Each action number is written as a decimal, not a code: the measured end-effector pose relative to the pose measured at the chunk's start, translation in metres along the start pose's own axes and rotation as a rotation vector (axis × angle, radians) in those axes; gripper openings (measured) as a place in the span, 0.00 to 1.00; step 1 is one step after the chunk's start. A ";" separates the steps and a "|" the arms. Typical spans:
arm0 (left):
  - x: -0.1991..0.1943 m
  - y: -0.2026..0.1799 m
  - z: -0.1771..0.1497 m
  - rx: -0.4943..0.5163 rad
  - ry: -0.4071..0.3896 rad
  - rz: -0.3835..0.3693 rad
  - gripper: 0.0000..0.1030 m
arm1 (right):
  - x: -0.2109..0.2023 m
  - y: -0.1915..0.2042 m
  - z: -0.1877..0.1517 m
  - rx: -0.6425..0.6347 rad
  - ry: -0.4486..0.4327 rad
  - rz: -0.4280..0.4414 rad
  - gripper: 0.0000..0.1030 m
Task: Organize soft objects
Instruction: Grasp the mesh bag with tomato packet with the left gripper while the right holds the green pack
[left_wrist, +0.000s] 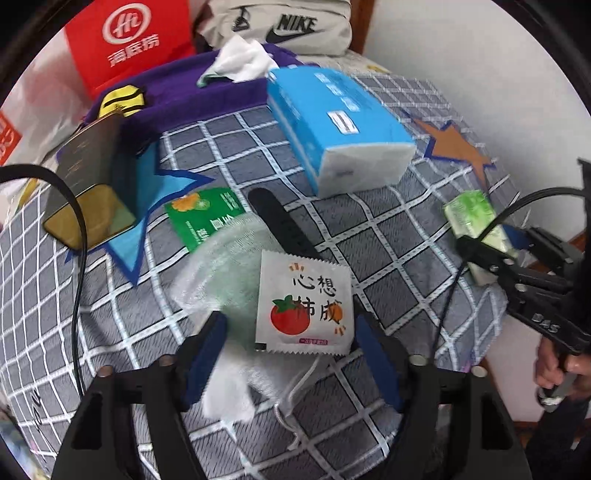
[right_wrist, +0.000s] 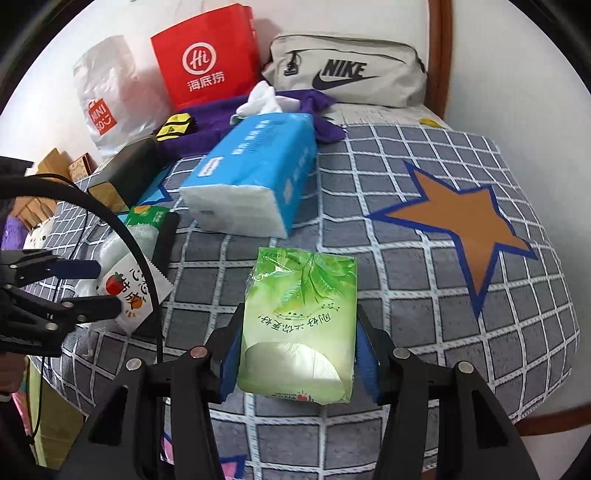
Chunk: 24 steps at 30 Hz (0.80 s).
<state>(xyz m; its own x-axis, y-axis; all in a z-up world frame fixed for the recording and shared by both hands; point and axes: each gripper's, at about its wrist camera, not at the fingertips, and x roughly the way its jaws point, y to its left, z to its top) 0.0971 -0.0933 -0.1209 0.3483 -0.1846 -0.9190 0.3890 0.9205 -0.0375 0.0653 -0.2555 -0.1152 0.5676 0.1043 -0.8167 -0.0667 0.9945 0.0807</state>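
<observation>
My left gripper (left_wrist: 289, 320) stands open over the checked bedcover (left_wrist: 388, 236). A white sachet with a tomato print (left_wrist: 304, 306) lies between its blue pads, which do not press on it. Crumpled white tissue (left_wrist: 229, 391) and a clear wrapper (left_wrist: 221, 266) lie beside and under the sachet. In the right wrist view my right gripper (right_wrist: 299, 317) is shut on a green tissue pack (right_wrist: 299, 325), with both pads against its sides. The left wrist view shows that pack (left_wrist: 471, 214) at the right edge in the right gripper (left_wrist: 491, 240). A large blue tissue pack (right_wrist: 255, 177) lies farther back.
A purple cloth (right_wrist: 214, 122) with white tissue on it, a red paper bag (right_wrist: 205, 55), a beige Nike pouch (right_wrist: 347, 70) and a clear plastic bag (right_wrist: 107, 92) line the back. A dark box (left_wrist: 88, 177), a green sachet (left_wrist: 205, 218) and a black strap (left_wrist: 284, 225) lie left.
</observation>
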 end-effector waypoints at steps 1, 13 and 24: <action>0.003 -0.005 0.000 0.021 -0.004 0.034 0.77 | 0.001 -0.002 -0.001 0.004 0.002 0.001 0.51; 0.021 -0.033 0.006 0.156 -0.011 0.220 0.85 | 0.011 -0.011 -0.011 0.040 0.015 0.038 0.51; 0.006 -0.022 -0.002 0.140 -0.065 0.190 0.52 | 0.009 -0.012 -0.015 0.048 0.015 0.034 0.51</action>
<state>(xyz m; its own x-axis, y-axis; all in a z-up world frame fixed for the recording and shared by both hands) 0.0894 -0.1138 -0.1266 0.4787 -0.0385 -0.8771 0.4239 0.8850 0.1925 0.0593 -0.2667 -0.1320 0.5533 0.1383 -0.8214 -0.0461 0.9897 0.1355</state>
